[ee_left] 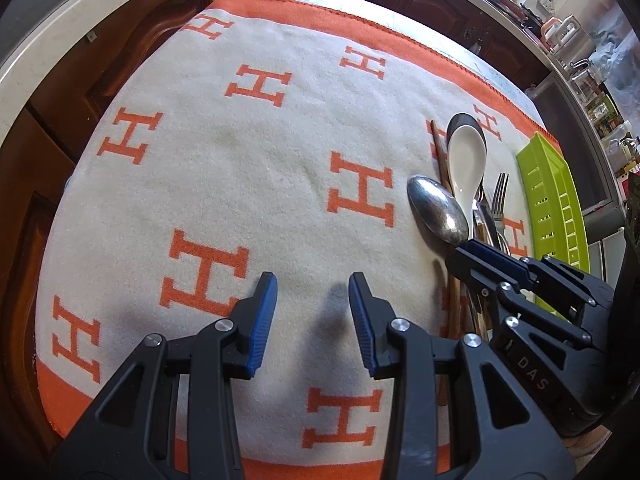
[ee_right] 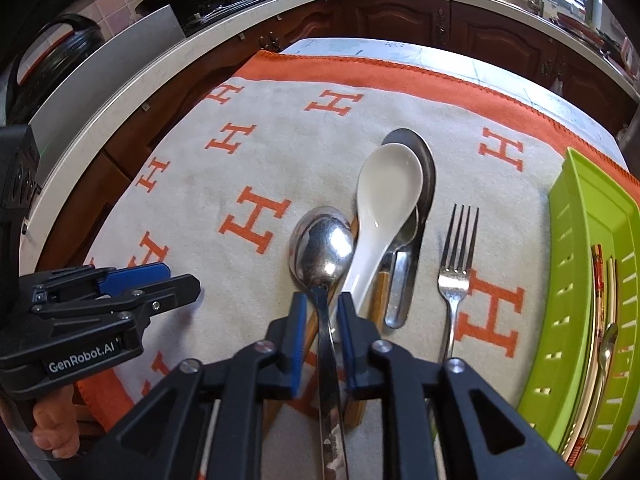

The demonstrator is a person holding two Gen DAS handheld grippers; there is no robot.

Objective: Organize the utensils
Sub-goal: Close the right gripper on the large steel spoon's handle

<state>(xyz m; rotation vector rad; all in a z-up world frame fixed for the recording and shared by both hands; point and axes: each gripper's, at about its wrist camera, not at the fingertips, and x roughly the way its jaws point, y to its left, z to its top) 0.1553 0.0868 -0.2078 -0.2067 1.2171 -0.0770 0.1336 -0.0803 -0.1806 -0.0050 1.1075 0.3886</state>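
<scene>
On the desk's blanket (ee_right: 280,152), the green tray (ee_right: 576,240) already holds a few utensils; most remain outside in a pile: white spoon (ee_right: 384,200), fork (ee_right: 456,264). The right claw (ee_right: 322,312) stands spread around the steel spoon (ee_right: 324,248), not pinching it; the left claw (ee_left: 312,320) hangs spread, empty.

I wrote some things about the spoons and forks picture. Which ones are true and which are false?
1. The white spoon lies on the blanket. True.
2. The green tray is empty. False: chopsticks and a small spoon lie in it.
3. The metal spoon has its handle between the right tongs. True; the pads stand a little off it.
4. The left tongs hold the fork. False: they are open with nothing between them, over bare blanket.
5. The fork lies between the spoons and the tray. True.
</scene>
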